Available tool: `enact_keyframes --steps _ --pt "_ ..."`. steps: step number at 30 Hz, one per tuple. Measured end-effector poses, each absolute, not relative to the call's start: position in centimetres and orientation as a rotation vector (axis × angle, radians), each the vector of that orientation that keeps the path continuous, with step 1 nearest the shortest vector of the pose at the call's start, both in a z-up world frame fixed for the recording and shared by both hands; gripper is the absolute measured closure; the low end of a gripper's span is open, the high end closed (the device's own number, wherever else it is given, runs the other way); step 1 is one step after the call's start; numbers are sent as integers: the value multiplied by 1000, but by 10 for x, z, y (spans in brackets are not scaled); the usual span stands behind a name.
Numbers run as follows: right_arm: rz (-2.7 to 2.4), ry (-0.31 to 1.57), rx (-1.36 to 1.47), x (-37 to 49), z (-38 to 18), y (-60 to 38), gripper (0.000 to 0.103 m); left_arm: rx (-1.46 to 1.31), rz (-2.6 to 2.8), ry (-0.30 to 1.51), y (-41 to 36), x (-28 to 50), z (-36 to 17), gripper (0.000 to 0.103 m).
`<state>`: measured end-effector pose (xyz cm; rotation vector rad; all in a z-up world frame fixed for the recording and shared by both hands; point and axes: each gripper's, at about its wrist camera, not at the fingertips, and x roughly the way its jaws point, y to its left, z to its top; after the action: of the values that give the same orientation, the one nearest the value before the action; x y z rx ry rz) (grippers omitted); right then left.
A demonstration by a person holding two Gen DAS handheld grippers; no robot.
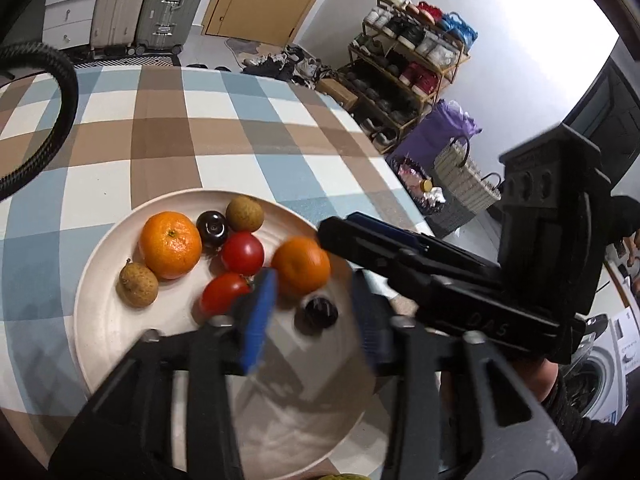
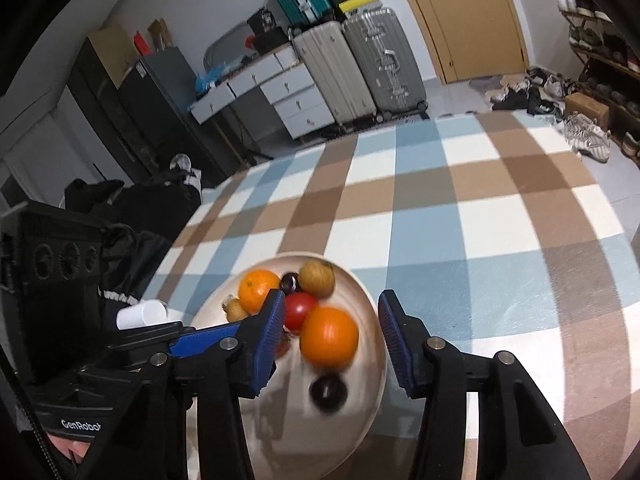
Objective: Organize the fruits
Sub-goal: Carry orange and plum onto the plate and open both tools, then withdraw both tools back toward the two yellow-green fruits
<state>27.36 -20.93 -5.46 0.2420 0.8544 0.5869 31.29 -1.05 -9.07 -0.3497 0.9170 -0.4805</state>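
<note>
Right wrist view is showing both the right gripper (image 2: 328, 344) and left gripper (image 1: 316, 316) hanging spread wide, empty, over the fruit-filled plate (image 2: 372, 360) on the checked tablecloth (image 2: 460, 208).

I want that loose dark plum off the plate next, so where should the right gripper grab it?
Grip the dark plum across its round middle, coming from above with the open right gripper. It lies apart from the nearest orange, so both sides look free.

checked tablecloth (image 2: 460, 216), two suitcases (image 2: 360, 68), shoe rack (image 1: 408, 64), wooden door (image 2: 468, 16)
</note>
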Motion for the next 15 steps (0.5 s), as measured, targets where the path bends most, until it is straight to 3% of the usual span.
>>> enact_keyframes --steps 1,5,10,12,15 --pt "585 839 249 270 -49 -212 52 -360 -478 903 -9 311 -87 49" --pt "560 775 260 251 -27 -226 48 -373 -466 860 -2 299 -69 44" --pt "539 675 286 210 1 -243 27 -381 -430 783 10 269 -40 24" --pt "541 645 276 190 10 -244 14 -368 -395 739 15 250 -26 22" --pt "529 596 248 159 19 -242 4 -329 -331 678 20 216 -9 17"
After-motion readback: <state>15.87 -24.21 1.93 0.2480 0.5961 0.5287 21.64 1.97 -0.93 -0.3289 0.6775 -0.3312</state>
